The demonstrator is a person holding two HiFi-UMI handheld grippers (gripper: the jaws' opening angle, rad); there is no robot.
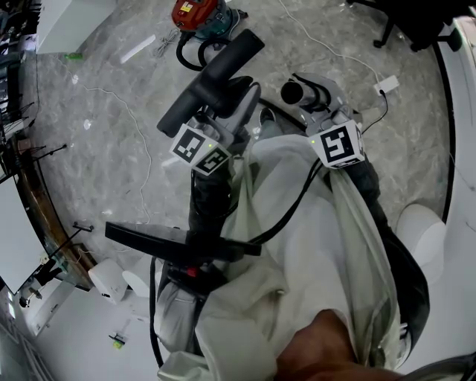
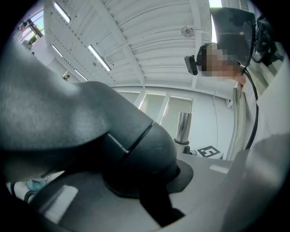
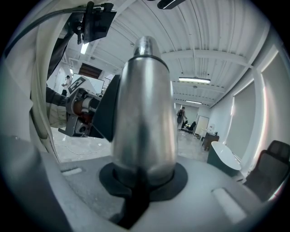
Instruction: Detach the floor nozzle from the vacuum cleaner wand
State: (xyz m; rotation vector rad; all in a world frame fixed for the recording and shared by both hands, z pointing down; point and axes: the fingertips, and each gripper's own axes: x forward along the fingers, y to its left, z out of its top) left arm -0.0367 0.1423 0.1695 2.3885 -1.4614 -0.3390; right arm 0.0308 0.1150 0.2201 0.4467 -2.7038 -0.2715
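In the head view my left gripper [image 1: 217,95] is shut on the neck of the black floor nozzle [image 1: 212,78], whose long bar slants up to the right. My right gripper [image 1: 311,95] is shut on the metal wand [image 1: 292,91]. The wand's dark open end faces up, a little apart from the nozzle. In the left gripper view the dark grey nozzle neck [image 2: 136,149] fills the space between the jaws of the left gripper [image 2: 145,181], and the wand [image 2: 183,127] stands separate behind it. In the right gripper view the shiny wand tube [image 3: 144,118] rises from between the jaws of the right gripper [image 3: 142,176].
A red vacuum cleaner body [image 1: 195,13] with its black hose lies on the marble floor ahead. A white cable [image 1: 327,45] runs to a white plug [image 1: 387,83]. A chair base [image 1: 394,26] stands at top right. A black bar [image 1: 175,239] crosses near the person's body.
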